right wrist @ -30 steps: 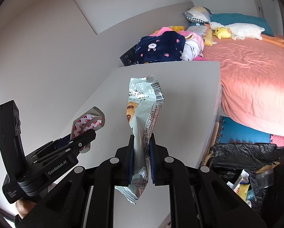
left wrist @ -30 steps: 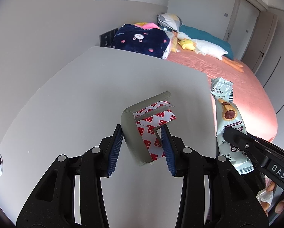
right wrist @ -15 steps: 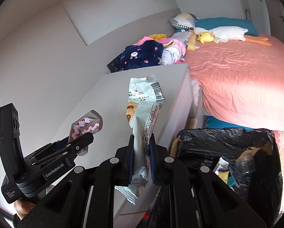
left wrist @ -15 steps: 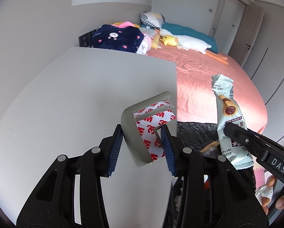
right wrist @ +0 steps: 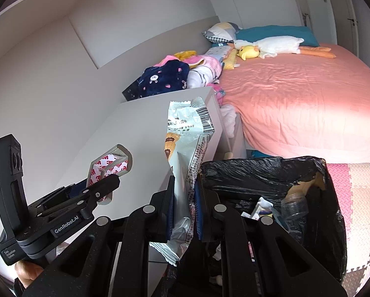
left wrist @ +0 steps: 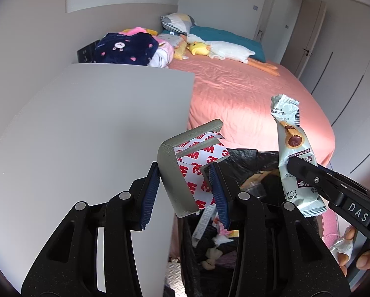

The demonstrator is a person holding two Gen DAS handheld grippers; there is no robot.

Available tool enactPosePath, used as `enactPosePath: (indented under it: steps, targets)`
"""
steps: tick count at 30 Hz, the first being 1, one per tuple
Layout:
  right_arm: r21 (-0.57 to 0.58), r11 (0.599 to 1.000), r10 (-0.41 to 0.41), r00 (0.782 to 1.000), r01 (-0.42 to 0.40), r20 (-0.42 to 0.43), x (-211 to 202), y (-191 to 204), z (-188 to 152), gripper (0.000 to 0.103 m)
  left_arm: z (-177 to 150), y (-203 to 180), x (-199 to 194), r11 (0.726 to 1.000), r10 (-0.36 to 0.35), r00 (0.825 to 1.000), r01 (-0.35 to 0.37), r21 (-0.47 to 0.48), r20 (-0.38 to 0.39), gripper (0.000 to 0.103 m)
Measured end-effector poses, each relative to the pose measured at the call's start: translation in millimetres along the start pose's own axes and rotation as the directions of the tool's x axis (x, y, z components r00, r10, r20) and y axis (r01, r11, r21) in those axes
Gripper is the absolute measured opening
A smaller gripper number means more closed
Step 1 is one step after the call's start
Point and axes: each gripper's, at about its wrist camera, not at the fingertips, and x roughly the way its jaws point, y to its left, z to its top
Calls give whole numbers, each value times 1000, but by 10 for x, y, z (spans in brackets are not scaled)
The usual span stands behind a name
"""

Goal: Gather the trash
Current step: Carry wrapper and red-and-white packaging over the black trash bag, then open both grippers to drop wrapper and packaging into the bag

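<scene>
the left gripper [left wrist: 187, 193] is clamping a grey foam corner guard [left wrist: 182, 173] with 3m backing, and the right gripper [right wrist: 183, 210] is pinching a snack wrapper [right wrist: 187, 148], both nearing the black-lined trash bin [right wrist: 328, 198]. each piece should be hanging well inside the bin's rim before the jaws are loosening.

Grey corner guard [left wrist: 175, 170] backed with red-lettered white liner; pale green snack wrapper [right wrist: 187, 153]; black bin bag [right wrist: 296, 180]; salmon-pink bed [right wrist: 303, 104]; grey counter [left wrist: 86, 128].
</scene>
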Motion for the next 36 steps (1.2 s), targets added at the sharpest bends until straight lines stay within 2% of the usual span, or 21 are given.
enactPosePath:
  steps: [26,36]
  targets:
    - [104,990,-103,994,100,24,-386,-693,-184,15,-196,-730,119,986,-96,993,105,127,-70,41]
    - [144,981,-137,990,133,19,-439,-939,-235,15,-252,-933,243,974,-156,981,171,147,-114,41]
